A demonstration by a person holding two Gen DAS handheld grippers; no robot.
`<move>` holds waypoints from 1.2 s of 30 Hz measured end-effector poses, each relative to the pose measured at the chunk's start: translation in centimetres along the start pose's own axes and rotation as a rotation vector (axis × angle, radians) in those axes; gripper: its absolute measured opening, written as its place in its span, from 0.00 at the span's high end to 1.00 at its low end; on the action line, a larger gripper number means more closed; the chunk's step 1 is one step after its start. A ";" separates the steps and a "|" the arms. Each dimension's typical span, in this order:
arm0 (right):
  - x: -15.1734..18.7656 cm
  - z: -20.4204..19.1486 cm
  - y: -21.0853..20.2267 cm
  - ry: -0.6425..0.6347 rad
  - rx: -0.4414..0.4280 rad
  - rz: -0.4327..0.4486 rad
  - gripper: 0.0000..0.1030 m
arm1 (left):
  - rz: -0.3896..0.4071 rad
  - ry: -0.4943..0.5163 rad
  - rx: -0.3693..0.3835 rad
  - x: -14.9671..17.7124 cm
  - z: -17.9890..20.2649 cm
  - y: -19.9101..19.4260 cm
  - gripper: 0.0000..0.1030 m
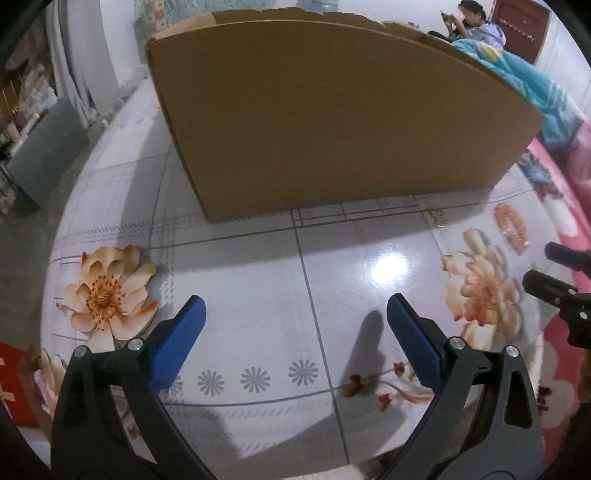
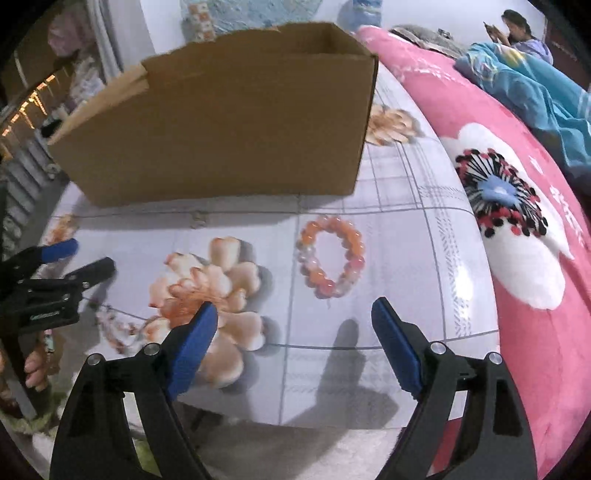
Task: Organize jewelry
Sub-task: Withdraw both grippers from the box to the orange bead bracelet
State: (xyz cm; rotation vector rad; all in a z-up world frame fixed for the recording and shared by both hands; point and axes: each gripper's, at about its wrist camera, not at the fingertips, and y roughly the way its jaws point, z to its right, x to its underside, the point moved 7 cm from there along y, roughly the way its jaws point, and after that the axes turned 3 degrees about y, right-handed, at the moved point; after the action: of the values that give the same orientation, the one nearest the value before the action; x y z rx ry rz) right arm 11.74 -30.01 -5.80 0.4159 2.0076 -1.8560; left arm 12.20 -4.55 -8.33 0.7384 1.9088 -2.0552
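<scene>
- Orange and pink beads make up the bracelet (image 2: 330, 256), which lies flat on the counter (image 2: 406, 258) in front of the box (image 2: 221, 125), near the box's right front corner and apart from it.
- Glossy, tile-patterned and printed with peach flowers, the counter carries the box, a brown cardboard one with its top open.
- In the left wrist view the bracelet (image 1: 511, 229) shows small, off the box's right front corner, near the counter's edge.
- The right tool (image 2: 293, 325) hangs above the counter on the near side of the bracelet, further from the box; its blue pads are spread wide with nothing between them, and the bracelet lies just beyond the fingertips, untouched.
- The left tool (image 1: 295, 314) hovers over bare counter in front of the box's long side, its pads also spread wide and empty.
- Seen from the right wrist, the left tool (image 2: 88, 258) sits to the left of the bracelet, well apart from it, in front of the box's left end.
- A pink flowered blanket (image 2: 517, 258) lies to the right of the box, along the counter's edge.
- Beyond the blanket, behind the box's right side, a person (image 2: 517, 33) sits holding something small.
</scene>
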 end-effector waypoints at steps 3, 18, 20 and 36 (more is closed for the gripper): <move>0.1 0.0 0.9 -0.012 0.032 -0.026 0.19 | 0.010 0.008 -0.035 -0.1 0.6 0.4 0.08; -0.6 0.8 2.5 -0.035 0.077 -0.037 0.06 | -0.004 -0.043 -0.067 -0.7 1.2 0.6 0.08; -0.3 0.7 2.3 -0.036 0.071 -0.038 0.06 | -0.003 -0.043 -0.066 -0.7 1.2 0.6 0.08; -0.5 0.9 2.6 -0.030 0.052 -0.053 0.06 | -0.010 -0.038 -0.062 -0.7 1.1 0.8 0.08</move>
State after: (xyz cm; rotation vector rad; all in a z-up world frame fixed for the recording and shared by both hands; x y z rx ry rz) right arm 13.47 -30.66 -7.92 0.3500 1.9724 -1.9377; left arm 12.94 -5.87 -8.60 0.6719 1.9504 -1.9915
